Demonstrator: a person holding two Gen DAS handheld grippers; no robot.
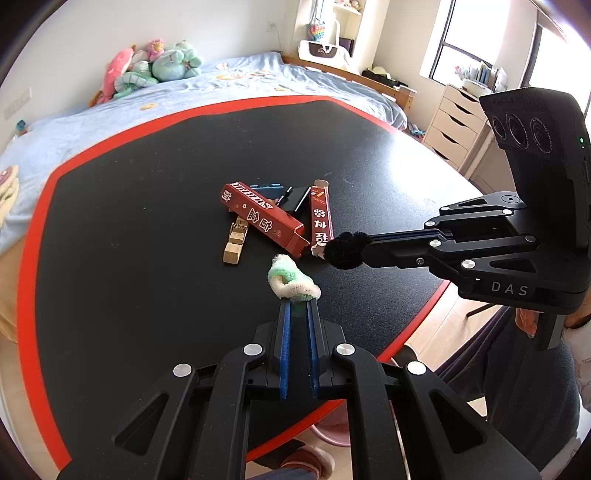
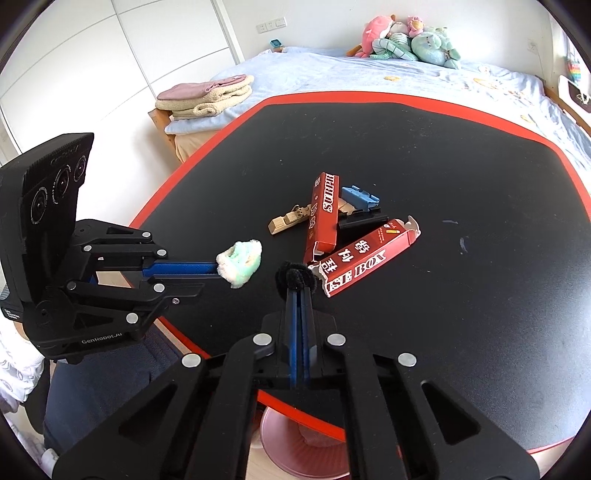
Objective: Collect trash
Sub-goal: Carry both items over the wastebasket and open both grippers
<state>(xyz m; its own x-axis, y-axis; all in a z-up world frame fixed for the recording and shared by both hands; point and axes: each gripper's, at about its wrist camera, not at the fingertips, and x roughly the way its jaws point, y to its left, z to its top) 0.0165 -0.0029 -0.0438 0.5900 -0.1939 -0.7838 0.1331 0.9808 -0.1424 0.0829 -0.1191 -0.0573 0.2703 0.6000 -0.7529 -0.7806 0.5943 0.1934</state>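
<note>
Left claw [image 1: 297, 301] clamped on fluffy green-and-white scrunchie [image 1: 291, 280]; right claw [image 2: 297, 288] clamped on fuzzy black scrunchie [image 2: 295, 276], lower centre. Left on black red-edged tabletop [image 2: 480, 155], mid-frame: two red cardboard boxes [image 2: 325, 216], clips. Nothing binned yet.

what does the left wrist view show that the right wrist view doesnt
Only the left wrist view: a window and a white drawer unit past the table's far corner.

Only the right wrist view: folded towels on the bed's end, white wardrobe doors, and a pink bin under the table edge.

Both: the black table with a red rim, two red boxes, the clips between them, the plush toys, the left gripper shut on a green-white fuzzy ring, and the right gripper shut on a black fuzzy ring.
</note>
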